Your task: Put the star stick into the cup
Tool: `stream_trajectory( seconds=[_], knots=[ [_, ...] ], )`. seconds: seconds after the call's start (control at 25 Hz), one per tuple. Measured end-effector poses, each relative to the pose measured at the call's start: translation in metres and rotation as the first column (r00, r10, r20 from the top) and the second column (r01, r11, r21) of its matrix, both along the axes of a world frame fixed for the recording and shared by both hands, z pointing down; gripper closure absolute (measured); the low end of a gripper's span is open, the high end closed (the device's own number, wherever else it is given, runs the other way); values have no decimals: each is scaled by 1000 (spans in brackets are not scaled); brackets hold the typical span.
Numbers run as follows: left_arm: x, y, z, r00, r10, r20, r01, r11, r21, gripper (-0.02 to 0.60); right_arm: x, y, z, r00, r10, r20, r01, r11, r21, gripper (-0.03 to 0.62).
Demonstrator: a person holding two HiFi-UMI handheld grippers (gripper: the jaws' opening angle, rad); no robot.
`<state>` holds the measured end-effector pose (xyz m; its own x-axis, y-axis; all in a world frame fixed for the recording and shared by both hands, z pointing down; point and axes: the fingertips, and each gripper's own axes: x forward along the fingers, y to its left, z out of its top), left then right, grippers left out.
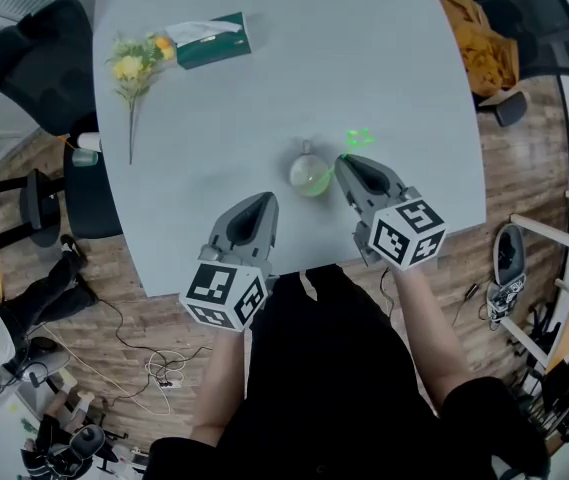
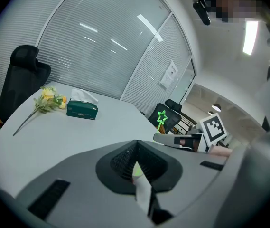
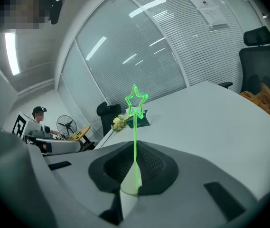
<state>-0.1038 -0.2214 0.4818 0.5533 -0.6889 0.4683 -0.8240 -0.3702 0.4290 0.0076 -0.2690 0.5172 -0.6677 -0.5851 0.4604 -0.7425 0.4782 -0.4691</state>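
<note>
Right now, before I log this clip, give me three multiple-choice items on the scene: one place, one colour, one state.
1. The cup stands: A by the right claw's tip, B beside the tissue box, C on a chair.
2. The star stick is: A red, B blue, C green.
3. The right claw is: A open, B shut on the star stick, C shut on a flower.
Answers: A, the head view shows it on the table there; C, it glows green; B, the stick rises between shut jaws.
</note>
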Motion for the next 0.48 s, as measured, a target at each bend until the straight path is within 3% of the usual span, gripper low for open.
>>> stream_trajectory(
  seconds=[0.48],
  knots=[
    [4, -1, 4, 1000, 13, 2, -13, 1000, -13, 586, 0, 11, 27, 999, -14, -31, 12, 998, -67, 568]
  ],
)
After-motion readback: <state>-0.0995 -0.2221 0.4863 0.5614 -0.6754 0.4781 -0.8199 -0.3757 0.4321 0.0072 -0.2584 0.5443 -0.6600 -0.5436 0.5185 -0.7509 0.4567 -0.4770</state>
